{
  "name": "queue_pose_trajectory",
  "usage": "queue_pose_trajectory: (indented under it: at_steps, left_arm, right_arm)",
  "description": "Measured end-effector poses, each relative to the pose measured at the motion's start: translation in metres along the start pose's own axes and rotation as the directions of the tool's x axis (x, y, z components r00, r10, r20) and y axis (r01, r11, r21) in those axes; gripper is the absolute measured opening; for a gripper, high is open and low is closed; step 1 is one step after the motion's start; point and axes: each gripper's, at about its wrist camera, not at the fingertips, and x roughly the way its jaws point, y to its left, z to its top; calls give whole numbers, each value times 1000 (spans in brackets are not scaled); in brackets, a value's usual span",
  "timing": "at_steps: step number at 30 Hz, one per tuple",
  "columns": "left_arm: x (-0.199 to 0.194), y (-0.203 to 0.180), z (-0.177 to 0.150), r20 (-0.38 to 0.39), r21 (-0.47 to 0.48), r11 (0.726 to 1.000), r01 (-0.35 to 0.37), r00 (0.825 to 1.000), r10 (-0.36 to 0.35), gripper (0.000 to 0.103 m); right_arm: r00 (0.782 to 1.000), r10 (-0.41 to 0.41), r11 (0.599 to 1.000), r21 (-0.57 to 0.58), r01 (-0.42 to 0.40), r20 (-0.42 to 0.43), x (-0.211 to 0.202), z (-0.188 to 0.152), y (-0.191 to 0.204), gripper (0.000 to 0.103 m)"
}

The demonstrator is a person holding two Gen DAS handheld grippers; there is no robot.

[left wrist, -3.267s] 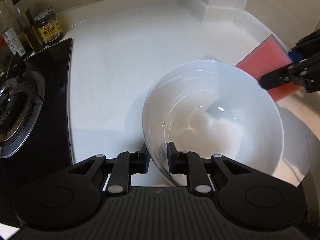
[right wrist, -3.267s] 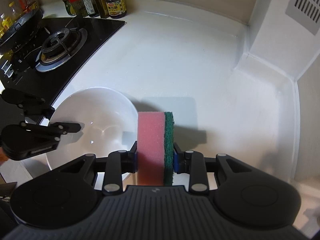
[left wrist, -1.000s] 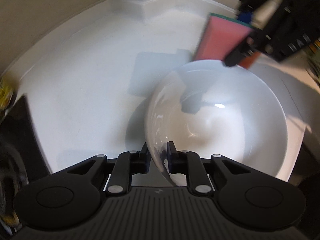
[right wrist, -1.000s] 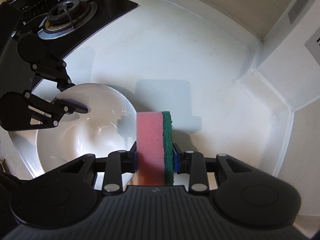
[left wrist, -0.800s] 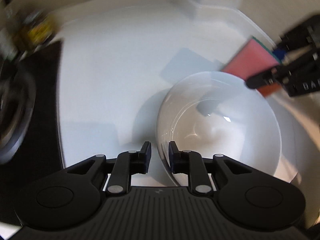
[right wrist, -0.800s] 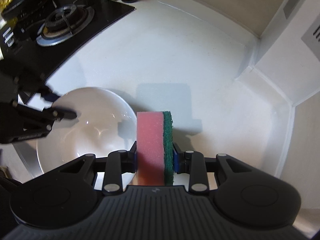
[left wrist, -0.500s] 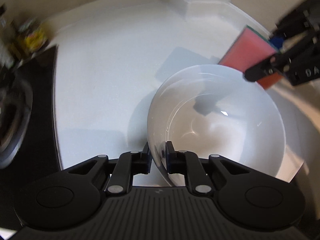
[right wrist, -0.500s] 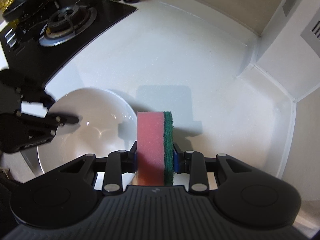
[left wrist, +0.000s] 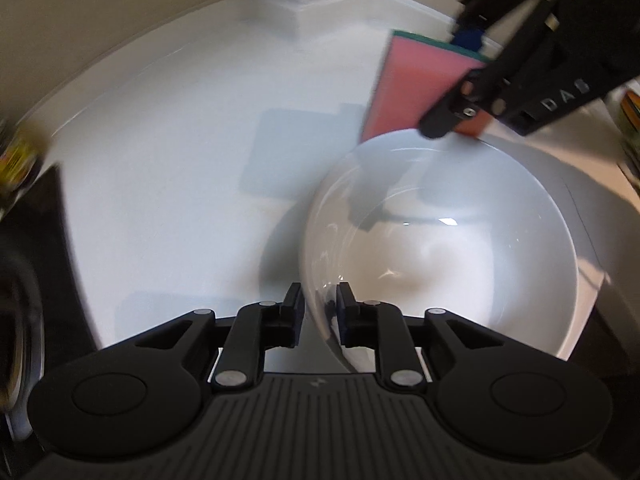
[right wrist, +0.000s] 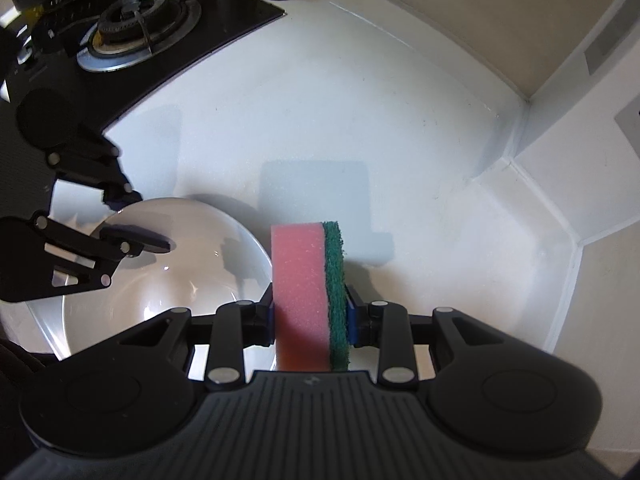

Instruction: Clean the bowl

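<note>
sponge poised, white ceramic bowl (left wrist: 440, 256) not yet wiped
left gripper (left wrist: 319, 312) opening astride the rim; right gripper (right wrist: 310, 314) clamps pink-and-green sponge (right wrist: 306, 292) beside it.

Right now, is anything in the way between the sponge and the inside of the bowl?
Nothing visible blocks it. The sponge, clamped in the right hand-held gripper, hangs just outside the bowl by its rim. The left hand-held gripper straddles the opposite rim, jaws opening, clear of the empty inside.
</note>
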Motion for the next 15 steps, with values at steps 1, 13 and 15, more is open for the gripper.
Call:
queue_pose_trajectory:
  at_steps: [1,13,15]
  left_arm:
    - [-3,2,-5,-7,-82,997,-11,1000,11,24]
    - [9,-5,3,-39,85,996,13,999,-10,17]
    - [13,-7,12,-37,180,983,39,999,-33,18]
  right_arm:
    - [1000,14,1000,11,-14,9,-1,-1,-1,28]
    - [1000,15,999,-44,-15,1,-9,-22,6,28]
    - [1000,6,999,-54,-6,-12,-11,-26,5,28]
